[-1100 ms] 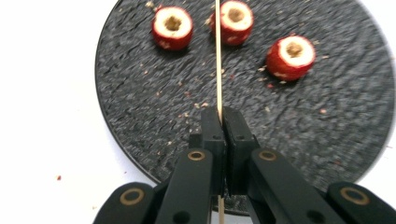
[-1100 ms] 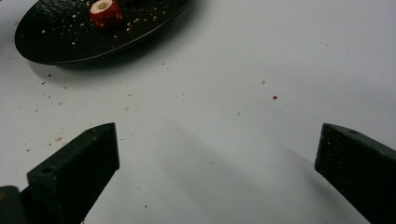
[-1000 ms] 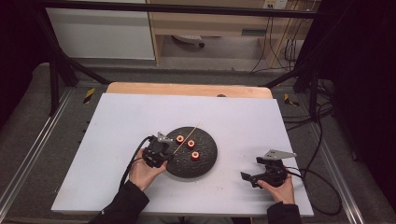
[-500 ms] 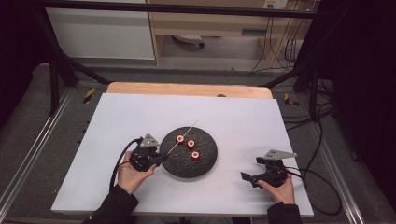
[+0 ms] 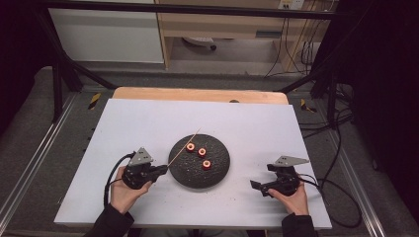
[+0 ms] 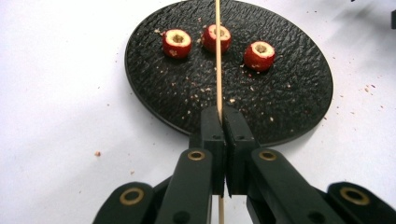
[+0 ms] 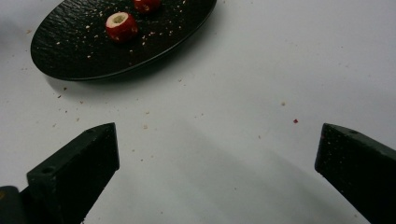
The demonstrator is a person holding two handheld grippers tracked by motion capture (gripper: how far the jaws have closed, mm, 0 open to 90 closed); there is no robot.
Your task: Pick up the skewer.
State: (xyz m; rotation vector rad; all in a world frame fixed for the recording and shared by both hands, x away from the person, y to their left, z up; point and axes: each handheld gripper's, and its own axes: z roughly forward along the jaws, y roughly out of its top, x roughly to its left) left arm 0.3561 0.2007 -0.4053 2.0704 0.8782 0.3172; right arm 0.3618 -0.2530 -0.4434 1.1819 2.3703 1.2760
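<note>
Leftward off the plate (image 5: pixel 197 170) went the left hand-held gripper (image 6: pixel 222 116), pinching a skewer (image 6: pixel 218 56).

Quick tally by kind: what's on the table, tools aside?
Red cored fruits: 3
Black plate: 1
Wooden skewer: 1, clamped in the left tool
Total: 5

The flat white rectangular tabletop (image 5: pixel 148 123) sat centre stage, and a pale wooden strip (image 5: pixel 197 94) ran along its far edge. Beyond that, a white cabinet (image 5: pixel 108 34) stood at the far left and dark cables (image 5: pixel 291 49) hung at the far right. Yellow-and-black floor markers (image 5: pixel 94 100) flanked its far corners. Small red and tan crumbs (image 7: pixel 294 121) lay scattered on it.
</note>
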